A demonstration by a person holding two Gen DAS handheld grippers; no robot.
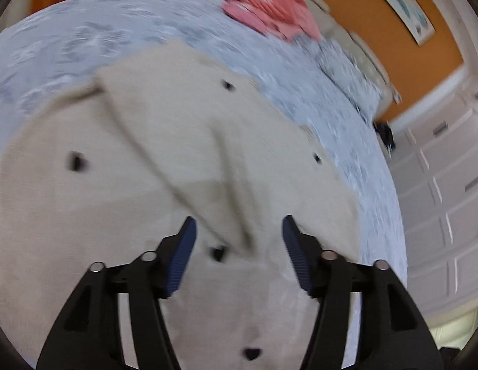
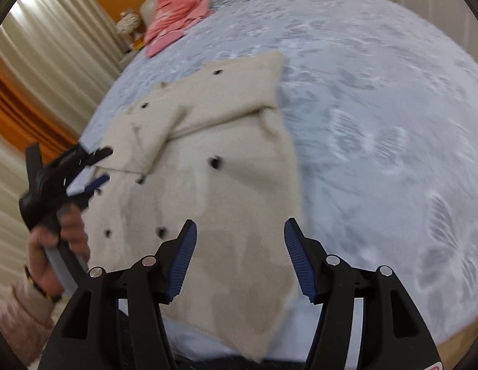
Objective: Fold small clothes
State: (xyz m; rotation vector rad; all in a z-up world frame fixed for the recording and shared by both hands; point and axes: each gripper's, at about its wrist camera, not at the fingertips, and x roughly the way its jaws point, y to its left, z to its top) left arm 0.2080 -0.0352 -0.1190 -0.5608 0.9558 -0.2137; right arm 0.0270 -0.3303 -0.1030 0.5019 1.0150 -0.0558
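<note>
Cardigan (image 2: 208,185), beige, dark-buttoned, partly folded, flat on the bed (image 2: 377,123); long axis runs away from the person. Right gripper (image 2: 239,225): fingers spread, holding nothing, over the near hem. Left gripper (image 1: 239,222): fingers likewise spread, empty, directly above the cloth, nearer its left edge.

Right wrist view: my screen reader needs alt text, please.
A beige dotted garment, partly folded, lies on a blue-grey bedspread beneath the open right gripper. The left gripper hovers at its left edge; pink clothes lie beyond.
</note>
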